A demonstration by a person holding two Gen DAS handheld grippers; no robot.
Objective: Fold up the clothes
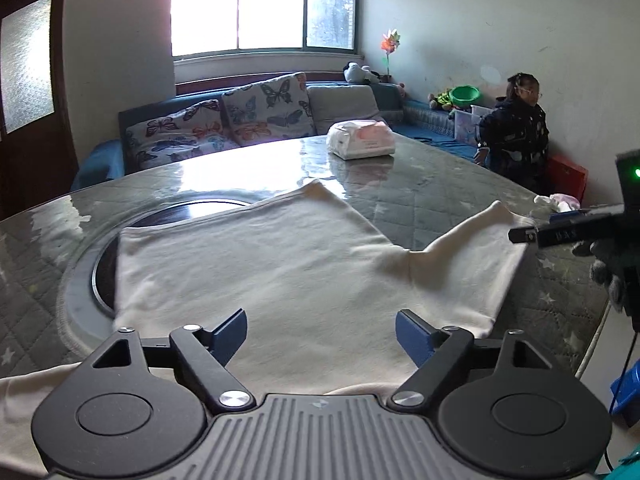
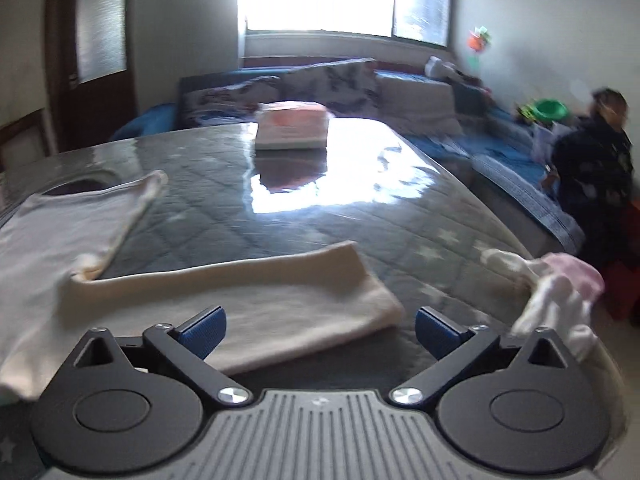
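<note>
Garment (image 1: 280,264) lay flat on table (image 1: 432,192), its sleeve (image 2: 248,304) stretched out to the right. Wipes pack (image 1: 361,139) sat behind it, far side. Small cloth pile (image 2: 560,296) at table's right edge. Sofa (image 1: 224,120) behind table, w/ window (image 1: 264,4) above.

A glossy table (image 1: 420,188) covered in quilted, star-printed grey carries a wrapped pack of tissues (image 1: 361,139) near its far edge — window (image 1: 264,4) light glaring off the surface. Behind it, butterfly-print cushions (image 1: 224,124) line a blue sofa (image 1: 436,128). A child in a dark jacket (image 1: 514,132) sits at right, beside a green bowl (image 1: 464,95) — a bright pinwheel (image 1: 390,46) stands in the corner.
</note>
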